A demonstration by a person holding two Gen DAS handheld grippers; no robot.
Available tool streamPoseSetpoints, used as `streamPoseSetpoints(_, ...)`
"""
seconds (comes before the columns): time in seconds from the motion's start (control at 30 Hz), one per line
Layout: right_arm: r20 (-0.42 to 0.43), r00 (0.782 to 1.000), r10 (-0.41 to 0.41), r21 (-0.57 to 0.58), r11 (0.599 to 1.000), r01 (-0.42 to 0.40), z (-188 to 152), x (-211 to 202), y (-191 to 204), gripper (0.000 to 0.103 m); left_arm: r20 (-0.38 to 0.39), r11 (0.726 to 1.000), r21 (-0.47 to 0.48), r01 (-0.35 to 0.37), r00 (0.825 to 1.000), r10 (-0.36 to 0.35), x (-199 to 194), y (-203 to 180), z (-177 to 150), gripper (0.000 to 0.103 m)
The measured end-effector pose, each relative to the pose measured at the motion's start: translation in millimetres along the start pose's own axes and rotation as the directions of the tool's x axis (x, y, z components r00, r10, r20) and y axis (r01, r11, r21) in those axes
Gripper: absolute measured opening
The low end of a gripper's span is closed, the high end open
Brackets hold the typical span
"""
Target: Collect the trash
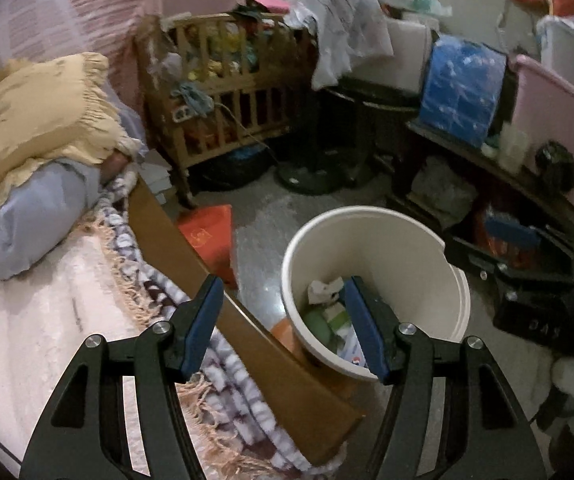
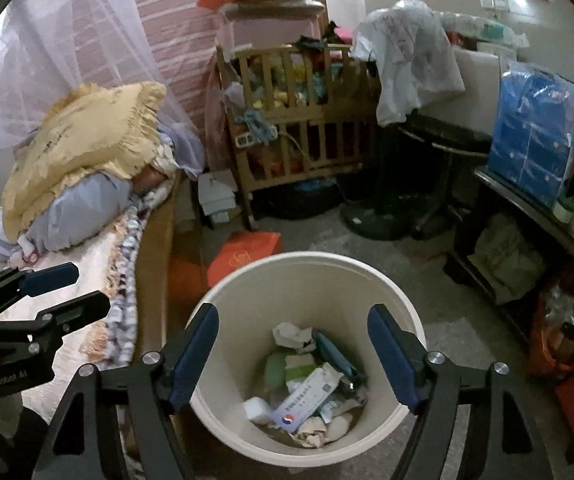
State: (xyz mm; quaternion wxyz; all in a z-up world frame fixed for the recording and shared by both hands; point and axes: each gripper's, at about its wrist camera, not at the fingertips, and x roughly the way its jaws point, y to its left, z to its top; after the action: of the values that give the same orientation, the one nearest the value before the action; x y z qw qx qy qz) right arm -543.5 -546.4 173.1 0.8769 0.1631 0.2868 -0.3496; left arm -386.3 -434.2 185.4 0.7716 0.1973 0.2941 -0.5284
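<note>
The bed (image 2: pixel 87 264) fills the left side, its wooden side rail (image 1: pixel 191 248) running just beside the cream bucket (image 2: pixel 367 280) on the floor. Only the right wrist view looks straight down onto the trash (image 2: pixel 307 380) (crumpled paper, cartons, wrappers) at the bucket's bottom. The right gripper (image 2: pixel 293 354) hangs over the bucket rim, fingers spread and empty. The left gripper (image 1: pixel 283 328) hovers over the bed edge, also spread.

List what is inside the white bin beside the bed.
The white bin holds crumpled paper, a green item, a printed white carton, a small white block and a blue strip. Anything beneath this pile, and the bin's floor, is covered.
</note>
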Motion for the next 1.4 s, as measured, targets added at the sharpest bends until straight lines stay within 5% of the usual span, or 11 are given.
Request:
streamPoseSetpoints(0.53, 0.09, 0.995, -0.03, -0.062, 0.997, 0.035, 7.9, -36.7, 28.6, 0.081, 0.113, 0.994, -0.106, 0.014, 0.994, -0.002, -42.1, 18.6, -5.2, 0.062)
streamPoseSetpoints(1.4, 0.082, 0.996, -0.026, -0.065, 0.997, 0.032, 10.9, -41.5, 30.3, 0.082, 0.128, 0.99, -0.133, 0.037, 0.992, -0.02, -47.3, 20.5, -8.9, 0.062)
